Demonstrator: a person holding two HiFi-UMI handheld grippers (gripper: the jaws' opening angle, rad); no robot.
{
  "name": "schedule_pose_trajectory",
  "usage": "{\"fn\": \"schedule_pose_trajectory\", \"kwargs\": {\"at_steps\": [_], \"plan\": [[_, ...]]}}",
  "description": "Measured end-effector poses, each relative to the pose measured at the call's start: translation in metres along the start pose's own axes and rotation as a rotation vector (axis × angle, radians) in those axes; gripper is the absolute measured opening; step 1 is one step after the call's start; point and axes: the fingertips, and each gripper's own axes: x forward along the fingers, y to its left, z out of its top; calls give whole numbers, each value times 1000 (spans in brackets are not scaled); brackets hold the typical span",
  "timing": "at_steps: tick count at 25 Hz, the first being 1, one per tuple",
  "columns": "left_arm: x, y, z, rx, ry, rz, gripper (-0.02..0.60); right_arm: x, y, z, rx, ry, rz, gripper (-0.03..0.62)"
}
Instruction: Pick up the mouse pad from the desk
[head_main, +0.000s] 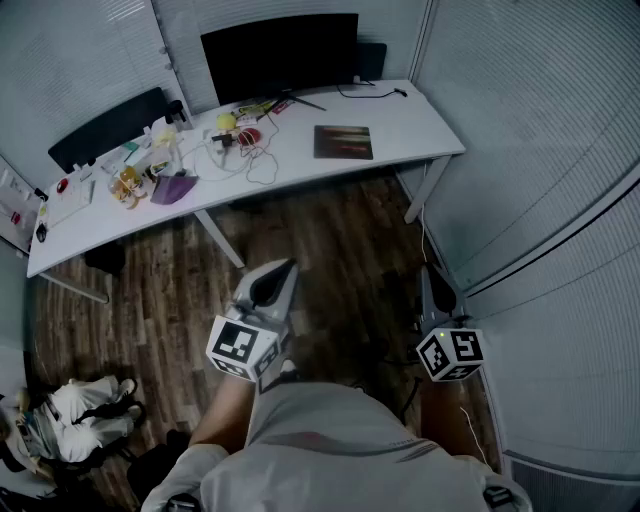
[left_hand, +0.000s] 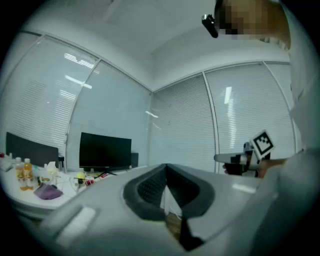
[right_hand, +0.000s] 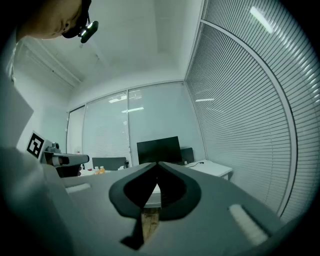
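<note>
At the left end of the long white desk, in the head view, a dark rectangular panel stands behind a clutter of small things: little bottles, a purple cloth, loose white cables and a yellow ball. Further right a black monitor stands at the back edge of the desk, its screen dark. The mouse pad lies flat on the right part of the desk, in front of the monitor's right end. It is a dark rectangle with bare white desktop all round it, clear of the clutter. Neither gripper touches it. Nearer the person, over the wooden floor, the left gripper is held out level toward the desk and well apart from it. In its own view the left gripper has its two dark pads pressed tip to tip with nothing between them, only floor showing through the gap below. To its right, near the glass wall with its blinds, the right gripper also points level toward the desk, well short of it. In its own view the right gripper has its jaws brought fully together and holds nothing, and the monitor shows beyond their tips.
</note>
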Motion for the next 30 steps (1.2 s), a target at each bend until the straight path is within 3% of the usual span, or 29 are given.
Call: {"fn": "schedule_pose_trajectory", "kwargs": {"at_steps": [10, 16, 22, 30], "plan": [[-5, 4, 0, -10, -3, -4, 2, 0, 9, -1, 6, 2, 7, 6], [-18, 23, -5, -22, 10, 5, 2, 12, 31, -4, 37, -22, 62, 6], [-26, 57, -12, -37, 17, 3, 2, 39, 57, -18, 50, 6, 61, 6], [-45, 134, -28, -61, 34, -14, 2, 91, 110, -45, 22, 51, 59, 5]]}}
